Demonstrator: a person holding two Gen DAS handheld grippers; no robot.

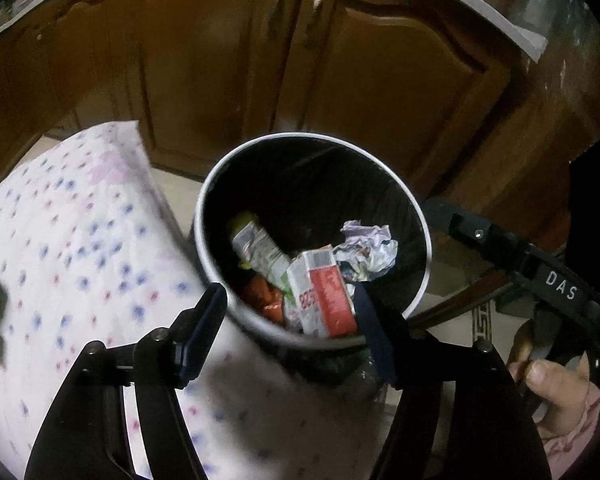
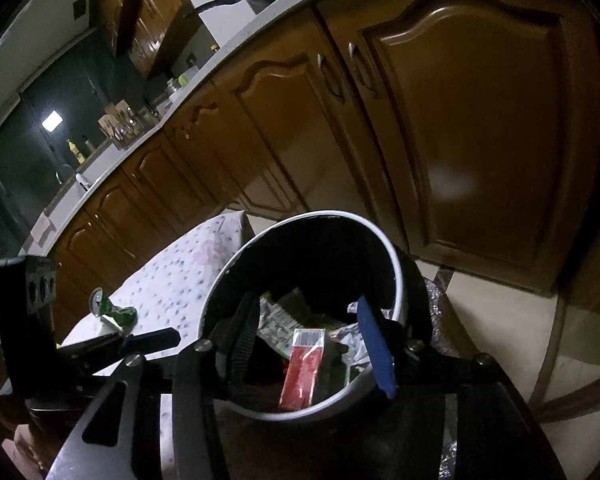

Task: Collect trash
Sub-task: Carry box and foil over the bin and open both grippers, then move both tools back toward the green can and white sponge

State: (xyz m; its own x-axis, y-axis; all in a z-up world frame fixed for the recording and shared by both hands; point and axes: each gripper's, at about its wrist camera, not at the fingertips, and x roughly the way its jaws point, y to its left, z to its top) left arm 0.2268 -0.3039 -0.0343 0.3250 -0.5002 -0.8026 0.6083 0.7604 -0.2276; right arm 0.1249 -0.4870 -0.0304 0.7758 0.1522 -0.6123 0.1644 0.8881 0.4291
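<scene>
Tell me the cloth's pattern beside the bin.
White cloth with small blue and pink flowers; clearest in left wrist view.

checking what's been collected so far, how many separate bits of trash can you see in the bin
4 in the bin: a red and white carton nearest, a pale carton on its left, crumpled paper on its right, an orange wrapper underneath. More may be buried.
</scene>
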